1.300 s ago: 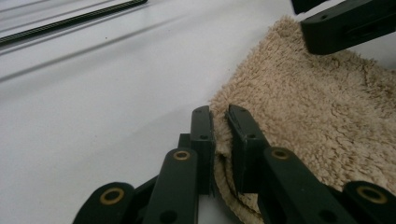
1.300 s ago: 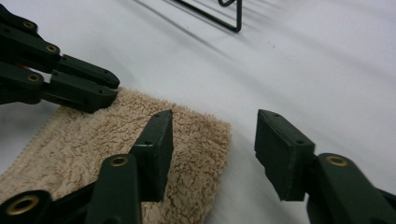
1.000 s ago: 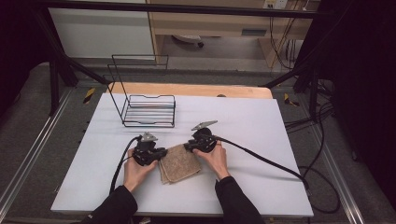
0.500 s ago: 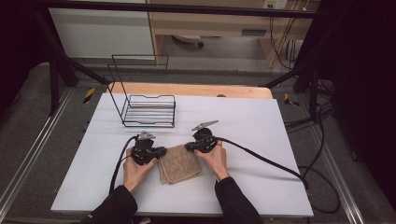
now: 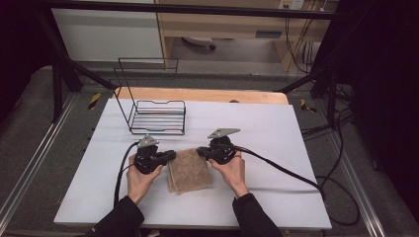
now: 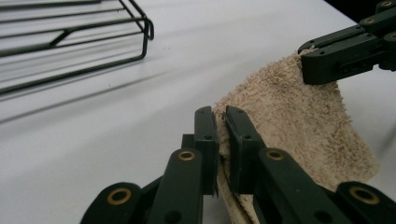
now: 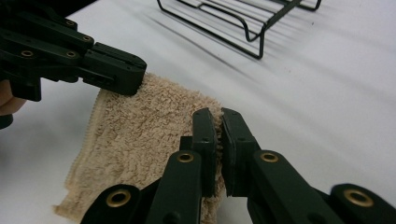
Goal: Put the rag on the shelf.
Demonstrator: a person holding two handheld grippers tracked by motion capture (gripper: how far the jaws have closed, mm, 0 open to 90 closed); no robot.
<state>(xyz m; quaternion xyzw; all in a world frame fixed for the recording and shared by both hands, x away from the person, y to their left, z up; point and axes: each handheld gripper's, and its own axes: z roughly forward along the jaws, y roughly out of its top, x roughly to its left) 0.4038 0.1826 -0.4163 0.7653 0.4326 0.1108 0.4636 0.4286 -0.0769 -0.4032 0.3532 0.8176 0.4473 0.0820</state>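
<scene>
Pinching the far corners of a tan towel (image 5: 188,170), both grippers are clamped tight on the cloth. Seen from above, the left gripper (image 5: 170,156) is gripping the far left corner and the right gripper (image 5: 201,151) the far right one, their jaws having just been closing on the fabric. That far edge is lifting while the rest is lying on the white table (image 5: 276,128). A black wire rack (image 5: 157,116) is standing farther back on the left.

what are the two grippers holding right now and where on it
Both hold the beige towel: the left gripper is shut on its far left corner, the right gripper on its far right corner, that far edge raised off the table.
</scene>
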